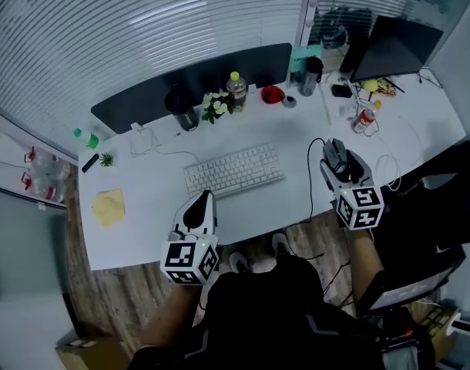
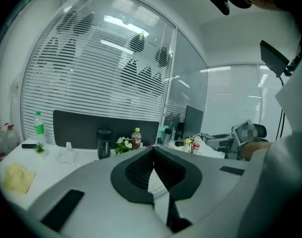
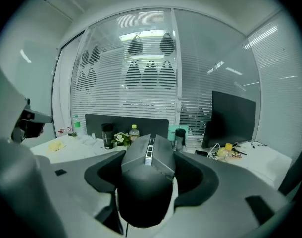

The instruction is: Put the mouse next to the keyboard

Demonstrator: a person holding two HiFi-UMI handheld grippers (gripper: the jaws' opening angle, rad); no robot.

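While your right gripper [image 1: 335, 159] clamped the mouse [image 3: 147, 185], the keyboard [image 1: 233, 169] sat well to its left. Your left gripper [image 1: 203, 199] was closed and empty. Grasp done; placement remained.

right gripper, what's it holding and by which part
The right gripper holds the mouse by its two long sides, one jaw pressed against each side of its body.
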